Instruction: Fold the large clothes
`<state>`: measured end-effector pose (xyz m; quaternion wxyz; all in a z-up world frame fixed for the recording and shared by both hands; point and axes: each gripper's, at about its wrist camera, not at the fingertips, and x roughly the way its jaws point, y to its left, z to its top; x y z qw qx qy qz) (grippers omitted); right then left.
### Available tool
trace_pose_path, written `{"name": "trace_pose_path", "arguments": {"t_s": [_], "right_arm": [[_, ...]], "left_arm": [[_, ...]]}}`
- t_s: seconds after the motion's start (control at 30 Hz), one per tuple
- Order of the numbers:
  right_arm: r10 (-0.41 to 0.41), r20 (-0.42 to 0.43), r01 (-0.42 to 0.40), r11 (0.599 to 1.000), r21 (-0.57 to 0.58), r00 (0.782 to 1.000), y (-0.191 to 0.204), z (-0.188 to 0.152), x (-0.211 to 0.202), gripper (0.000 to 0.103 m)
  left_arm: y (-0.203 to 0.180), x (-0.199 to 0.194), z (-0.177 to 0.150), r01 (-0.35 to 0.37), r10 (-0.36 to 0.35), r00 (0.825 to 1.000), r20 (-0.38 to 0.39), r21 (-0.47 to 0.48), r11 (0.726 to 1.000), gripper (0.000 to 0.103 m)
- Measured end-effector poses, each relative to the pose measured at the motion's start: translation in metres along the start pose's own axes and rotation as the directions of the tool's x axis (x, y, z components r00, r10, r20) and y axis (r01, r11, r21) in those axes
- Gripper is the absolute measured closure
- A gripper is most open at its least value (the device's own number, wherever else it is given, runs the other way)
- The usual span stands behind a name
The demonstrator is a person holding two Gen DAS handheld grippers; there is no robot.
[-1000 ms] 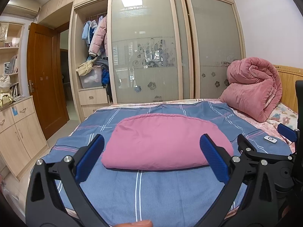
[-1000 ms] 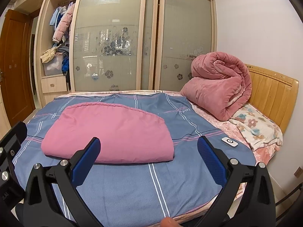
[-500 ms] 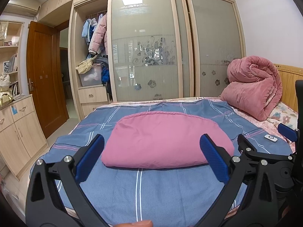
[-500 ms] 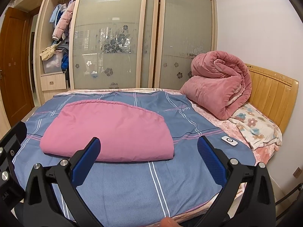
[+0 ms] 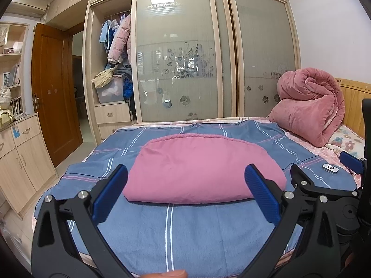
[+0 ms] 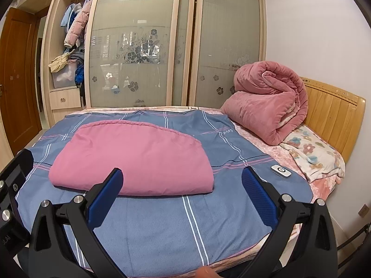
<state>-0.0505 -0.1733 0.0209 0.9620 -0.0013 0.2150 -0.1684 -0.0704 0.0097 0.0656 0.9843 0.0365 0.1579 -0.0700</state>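
Observation:
A pink garment (image 5: 201, 169) lies folded in a neat flat bundle on the blue plaid bed cover (image 5: 185, 231); it also shows in the right wrist view (image 6: 134, 157). My left gripper (image 5: 185, 185) is open and empty, held above the bed's near edge, short of the bundle. My right gripper (image 6: 183, 185) is open and empty, also short of the bundle, beside the left one. Nothing touches the garment.
A rolled pink quilt (image 6: 269, 106) sits by the wooden headboard (image 6: 331, 113) at the right. A small white remote (image 6: 281, 170) lies on the cover right of the garment. A wardrobe with sliding doors (image 5: 185, 58) stands behind the bed; a brown door (image 5: 53, 102) at left.
Both grippers have risen and drawn back slightly, still open. The folded garment has not moved.

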Motion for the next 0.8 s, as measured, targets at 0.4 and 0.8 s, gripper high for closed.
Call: {"name": "trace_pose_path", "arguments": {"t_s": [0.4, 0.8], "right_arm": [[-0.006, -0.015, 0.006, 1.000, -0.018, 1.000, 0.001, -0.006, 0.009, 0.001], [0.015, -0.067, -0.018, 0.999, -0.039, 0.998, 0.009, -0.015, 0.042, 0.001]], "left_arm": [[-0.003, 0.007, -0.010, -0.005, 0.005, 1.000, -0.019, -0.002, 1.000, 0.002], [0.002, 0.048, -0.028, 0.021, -0.027, 0.992, -0.119, -0.047, 0.999, 0.002]]}}
